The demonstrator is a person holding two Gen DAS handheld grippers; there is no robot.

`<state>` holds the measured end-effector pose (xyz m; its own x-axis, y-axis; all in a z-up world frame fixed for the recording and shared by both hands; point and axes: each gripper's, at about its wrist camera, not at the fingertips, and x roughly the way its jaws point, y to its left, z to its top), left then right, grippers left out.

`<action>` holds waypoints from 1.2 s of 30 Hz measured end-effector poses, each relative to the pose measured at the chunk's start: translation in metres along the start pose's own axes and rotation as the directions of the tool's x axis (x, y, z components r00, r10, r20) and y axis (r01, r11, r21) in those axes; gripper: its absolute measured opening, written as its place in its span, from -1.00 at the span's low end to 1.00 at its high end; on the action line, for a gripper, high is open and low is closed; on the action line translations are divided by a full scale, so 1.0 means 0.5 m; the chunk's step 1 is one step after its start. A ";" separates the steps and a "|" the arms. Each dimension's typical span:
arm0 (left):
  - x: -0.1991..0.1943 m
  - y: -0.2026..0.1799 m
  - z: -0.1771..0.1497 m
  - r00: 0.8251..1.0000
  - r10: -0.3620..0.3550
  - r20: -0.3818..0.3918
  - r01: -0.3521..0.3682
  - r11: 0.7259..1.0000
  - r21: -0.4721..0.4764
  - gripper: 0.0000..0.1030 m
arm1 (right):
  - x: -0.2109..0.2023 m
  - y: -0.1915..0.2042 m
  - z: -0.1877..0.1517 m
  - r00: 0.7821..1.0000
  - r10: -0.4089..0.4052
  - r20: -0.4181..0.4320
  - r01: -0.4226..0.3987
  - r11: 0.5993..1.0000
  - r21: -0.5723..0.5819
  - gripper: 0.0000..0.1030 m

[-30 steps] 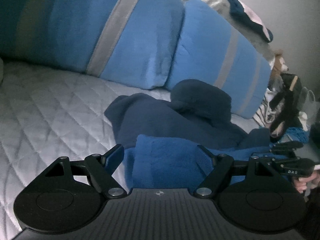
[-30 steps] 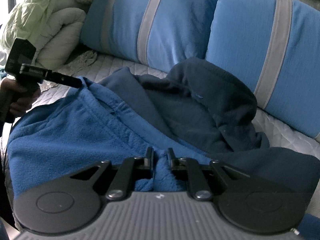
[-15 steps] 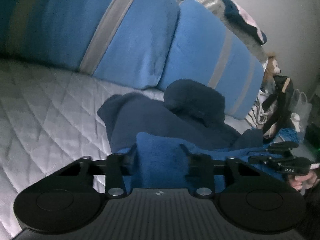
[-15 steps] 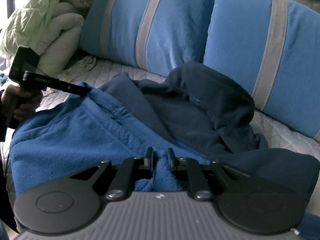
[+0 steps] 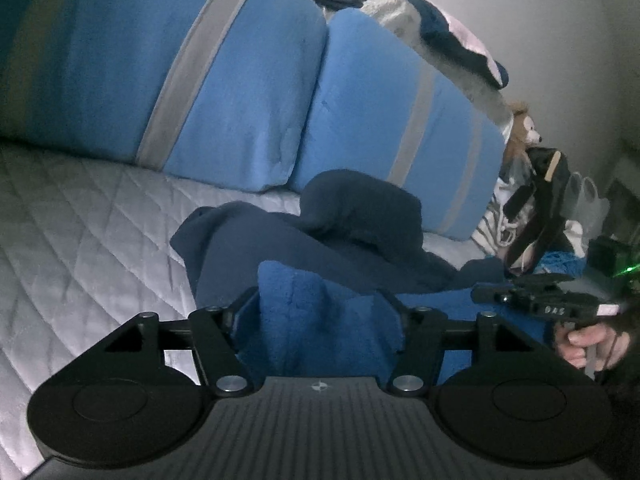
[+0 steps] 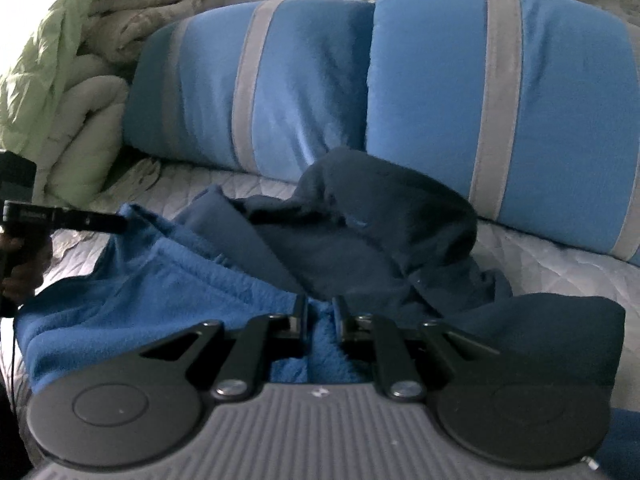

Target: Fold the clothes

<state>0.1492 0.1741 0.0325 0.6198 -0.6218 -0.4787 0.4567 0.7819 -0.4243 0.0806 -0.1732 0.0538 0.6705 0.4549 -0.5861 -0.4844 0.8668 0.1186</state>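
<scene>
1. The blue fleece hoodie (image 6: 168,280) lay on the quilted bed (image 5: 80,232) in front of two blue striped pillows (image 6: 280,92), its dark hood (image 6: 396,216) nearest them.
2. Right gripper (image 6: 320,312): nearly closed, pinching a fold of the hoodie's edge.
3. Left gripper (image 5: 320,308): jaws wide apart, with fleece bunched between them; a firm hold could not be confirmed.
</scene>
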 end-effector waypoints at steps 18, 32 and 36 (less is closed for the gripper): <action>-0.045 -0.060 0.023 0.986 0.115 0.119 -0.116 0.993 -0.002 -0.63 | -0.037 0.003 0.010 0.998 -0.018 0.061 0.017 0.999 0.028 0.39; -0.039 -0.068 -0.003 0.901 0.422 0.102 -0.419 0.907 -0.047 -0.63 | -0.287 -0.208 -0.050 0.927 -0.247 0.282 0.180 0.953 0.245 1.00; -0.018 -0.053 -0.014 0.886 0.461 0.047 -0.459 0.887 -0.047 -0.63 | -0.320 -0.312 -0.113 0.926 -0.306 0.221 0.208 0.903 0.376 1.00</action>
<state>0.1269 0.1586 0.0429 0.7901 -0.1881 -0.5834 0.0907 0.9771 -0.1923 0.0172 -0.3926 0.0838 0.8933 0.2015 -0.4017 -0.0866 0.9543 0.2861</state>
